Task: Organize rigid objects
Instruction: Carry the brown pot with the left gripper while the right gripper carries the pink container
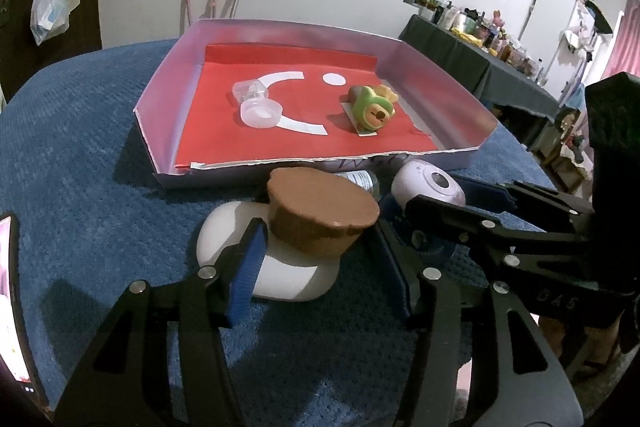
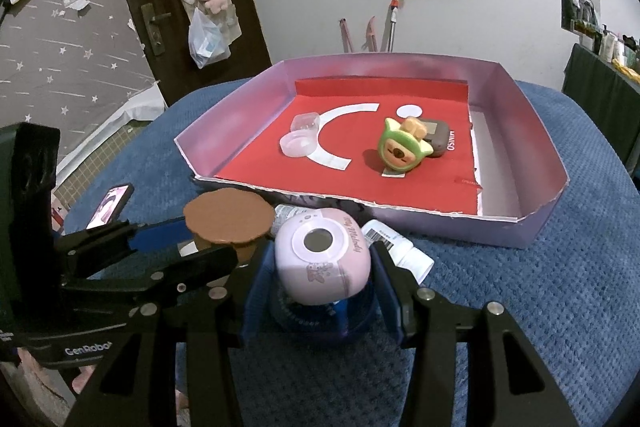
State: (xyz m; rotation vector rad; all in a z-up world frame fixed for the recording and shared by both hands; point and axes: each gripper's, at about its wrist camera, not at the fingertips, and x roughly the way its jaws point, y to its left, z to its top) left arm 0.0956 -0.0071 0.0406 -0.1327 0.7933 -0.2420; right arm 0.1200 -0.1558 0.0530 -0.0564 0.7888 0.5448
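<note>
**Two grippers set around objects in front of the tray**

The left gripper stood with its blue-padded fingers apart on either side of a white rounded jar with a broad brown cork-like lid; whether the pads touched it could not be told; the jar rested on the blue textured cloth, at 6 o'clock from the shallow lilac cardboard tray with a red paper floor; the right gripper had its fingers close against the sides of a pink rounded camera-shaped object with a grey lens, which sat on a dark blue base; whether it was truly clamped could not be told; a white plastic bottle with a barcode label lay just beside it at 2 o'clock; inside the tray lay a clear plastic capsule at 9 o'clock, a green bear-faced figurine near the middle, and a brown case touching the figurine at 3 o'clock; a phone with a lit screen lay on the cloth at 9 o'clock.
</note>
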